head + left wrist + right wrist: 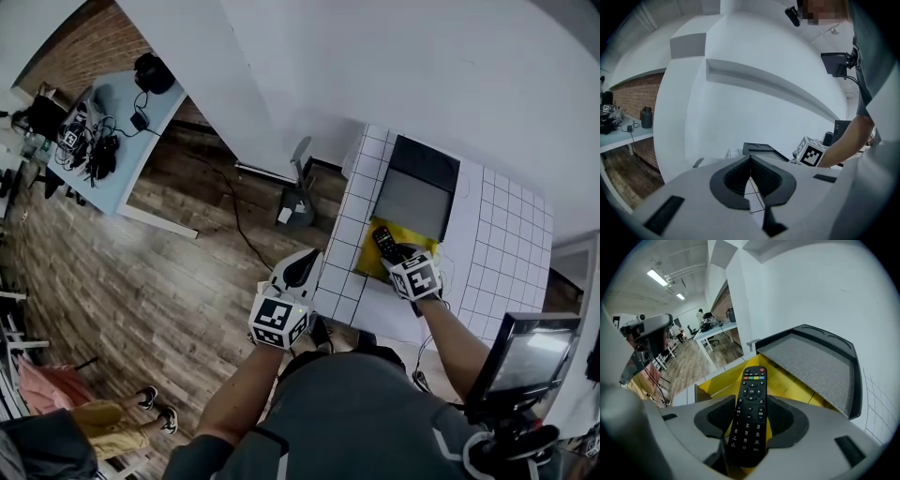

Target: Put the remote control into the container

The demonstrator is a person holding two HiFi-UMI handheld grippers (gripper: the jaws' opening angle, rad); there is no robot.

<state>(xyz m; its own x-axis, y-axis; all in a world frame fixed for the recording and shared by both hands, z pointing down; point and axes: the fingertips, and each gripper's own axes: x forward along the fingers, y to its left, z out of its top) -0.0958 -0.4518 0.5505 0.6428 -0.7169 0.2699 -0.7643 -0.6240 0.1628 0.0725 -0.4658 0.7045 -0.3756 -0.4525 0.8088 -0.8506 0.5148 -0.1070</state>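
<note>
The remote control [749, 416] has its lower end out of sight behind the body of the right claw [751, 409]. In the head view that claw's marker cube [415, 278] covers the remote's rear part. The container [412, 202] hides the far part of the yellow mat [366, 265]. Clutter on the distant desk [122, 122] is too small to tell.

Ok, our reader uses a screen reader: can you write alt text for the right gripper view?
The right hand-held gripper clamps a black remote control by its lower half, over a yellow surface. Beyond it lies a shallow black container with a grey lining, on a white tiled table.
</note>
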